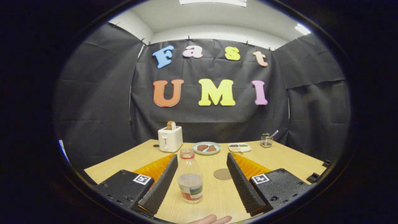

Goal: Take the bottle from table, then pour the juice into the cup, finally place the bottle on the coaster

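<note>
Gripper view, listed near to far.

Nearest: tip of a person's hand [211,219], fingers lying flat at the near edge of the light wooden table [292,161].

Gripper [202,180]: spread wide, holding nothing. Two ribbed fingers [160,186] angled outward, one on each side of the clear plastic bottle with a red-and-green label and a reddish cap [190,180]. Square printed markers on the housings behind both fingers.

Bottle: upright on the table, between the fingers, set close to the left finger and possibly just brushing it; contact not certain. Well apart from the right finger. Partly filled, liquid level roughly at the top of the label. Cap on.

Round brown flat coaster [222,174]: on the table between the fingers, right of the bottle and slightly beyond it, just beside the right finger's inner face. Bare, apart from the bottle.

Beyond the fingers, toward the far edge of the table:
- White boxy toaster [170,138] with a slice of brown bread standing in its slot, far left. Small dark round item on the table just left of it, too small to identify.
- Pale green round plate [206,148] carrying two brown pieces of food, centre.
- White rectangular divided tray [239,147] with small portions in several colours, right of the plate.
- Small wire-mesh holder [266,140] with one utensil handle leaning out, far right.
</note>
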`<state>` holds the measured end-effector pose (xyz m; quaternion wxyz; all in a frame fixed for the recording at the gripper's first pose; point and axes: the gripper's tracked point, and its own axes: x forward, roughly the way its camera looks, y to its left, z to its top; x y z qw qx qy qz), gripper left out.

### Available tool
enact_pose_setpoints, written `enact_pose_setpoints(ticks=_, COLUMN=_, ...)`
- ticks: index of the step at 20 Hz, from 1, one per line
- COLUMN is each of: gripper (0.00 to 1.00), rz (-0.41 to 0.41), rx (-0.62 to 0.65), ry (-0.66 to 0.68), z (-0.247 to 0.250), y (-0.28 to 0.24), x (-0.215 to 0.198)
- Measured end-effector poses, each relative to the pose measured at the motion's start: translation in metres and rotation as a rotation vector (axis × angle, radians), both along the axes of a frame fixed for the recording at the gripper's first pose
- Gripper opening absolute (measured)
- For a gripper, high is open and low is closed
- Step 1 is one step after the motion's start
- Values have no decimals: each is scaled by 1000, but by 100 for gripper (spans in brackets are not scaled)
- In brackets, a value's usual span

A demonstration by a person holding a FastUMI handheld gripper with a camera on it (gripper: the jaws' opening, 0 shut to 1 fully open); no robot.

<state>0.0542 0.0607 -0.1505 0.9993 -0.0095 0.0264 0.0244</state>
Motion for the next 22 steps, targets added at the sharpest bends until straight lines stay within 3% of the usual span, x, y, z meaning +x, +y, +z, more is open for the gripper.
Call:
enact_pose_setpoints(ticks=5, gripper=100, rz=13, rx=-14, ry=7, z=-30, y=15, x=12)
enact_pose_setpoints(ticks=12, gripper=100, rz=-30, rx=-66, ry=-7, z=-59, y=26, x=32)
enact_pose_setpoints(ticks=22, gripper=100, rz=-70, rx=-40, ry=81, z=-99, y=24, x=59)
